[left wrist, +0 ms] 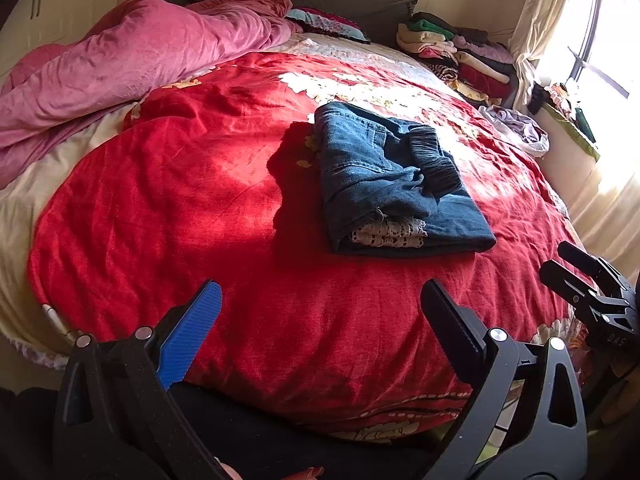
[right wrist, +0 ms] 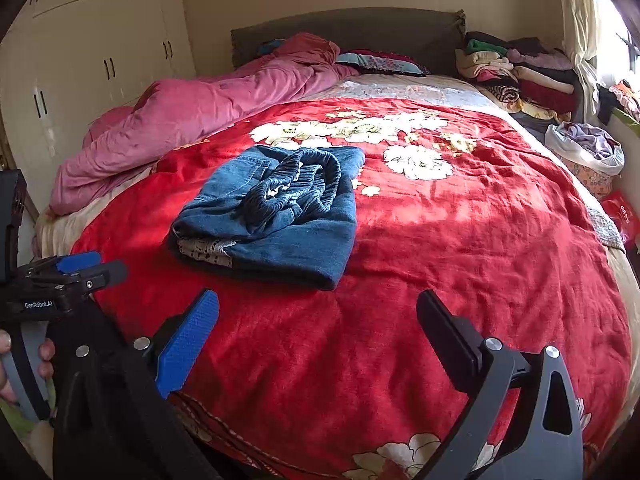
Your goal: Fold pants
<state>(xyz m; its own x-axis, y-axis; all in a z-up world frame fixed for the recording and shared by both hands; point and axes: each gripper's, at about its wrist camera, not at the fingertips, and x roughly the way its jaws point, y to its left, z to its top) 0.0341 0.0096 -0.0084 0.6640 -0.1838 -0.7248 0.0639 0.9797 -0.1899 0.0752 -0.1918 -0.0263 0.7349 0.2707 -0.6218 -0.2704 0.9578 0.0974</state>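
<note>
Both the left claw [left wrist: 320, 320] and the right claw [right wrist: 316, 324] are wide open and hold nothing, the folded pants [left wrist: 396, 184] lie ahead on the bed [left wrist: 160, 208], and their loose waistband may slide and undo the fold if touched.

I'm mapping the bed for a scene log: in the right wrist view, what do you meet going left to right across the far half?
White wardrobe doors → crumpled pink duvet → folded blue denim pants → stack of folded clothes → white bag of laundry.
</note>
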